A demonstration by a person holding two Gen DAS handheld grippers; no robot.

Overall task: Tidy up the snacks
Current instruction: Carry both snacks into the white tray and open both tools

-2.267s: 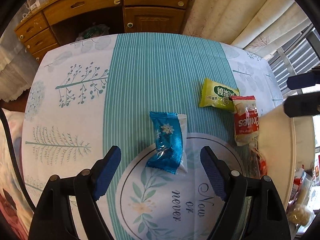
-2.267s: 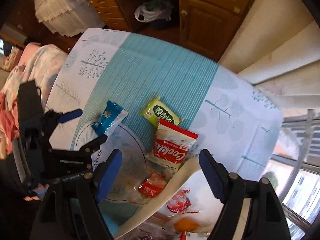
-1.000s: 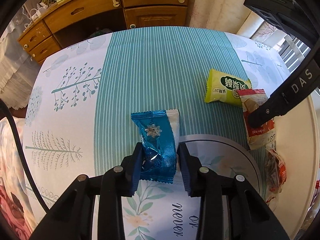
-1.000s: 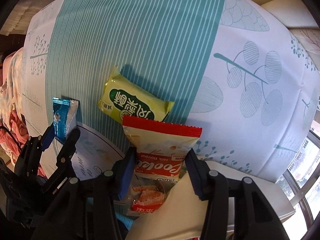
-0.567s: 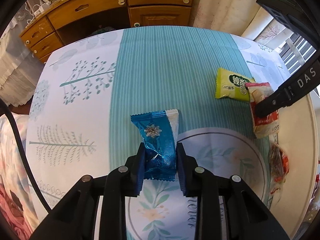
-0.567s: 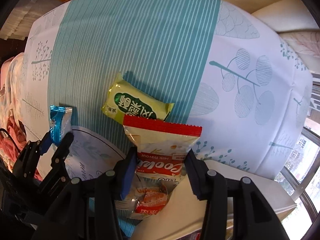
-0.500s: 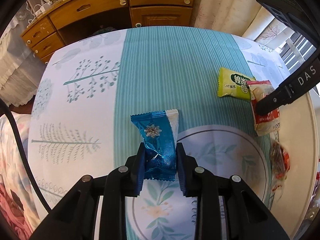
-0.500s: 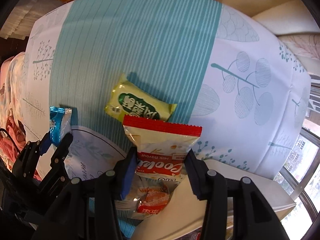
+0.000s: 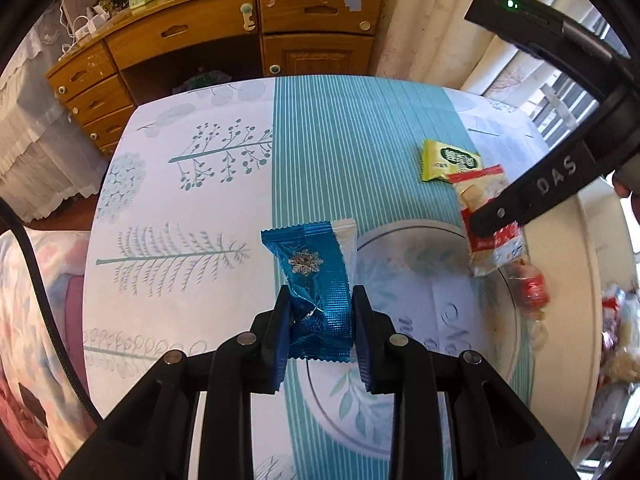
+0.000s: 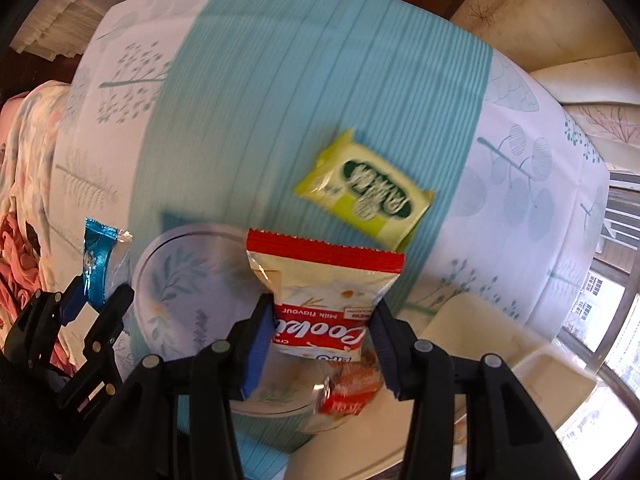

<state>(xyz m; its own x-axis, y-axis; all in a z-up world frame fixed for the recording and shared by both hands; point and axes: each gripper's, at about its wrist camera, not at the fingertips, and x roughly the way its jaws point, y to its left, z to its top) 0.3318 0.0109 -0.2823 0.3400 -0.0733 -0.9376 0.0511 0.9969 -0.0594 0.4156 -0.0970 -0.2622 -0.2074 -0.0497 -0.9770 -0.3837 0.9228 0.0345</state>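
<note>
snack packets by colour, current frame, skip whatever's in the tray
Blue: 1, the blue packet, clamped in the left gripper
Red and white: 1, the cookie packet, clamped in the right gripper
Yellow-green: 1, the yellow-green packet, lying on the tablecloth
Red: 1, the small red wrapped sweet
Total: 4

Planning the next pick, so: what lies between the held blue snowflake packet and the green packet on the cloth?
Only bare striped tablecloth separates the blue snowflake packet from the green packet, as the left wrist view shows.
</note>
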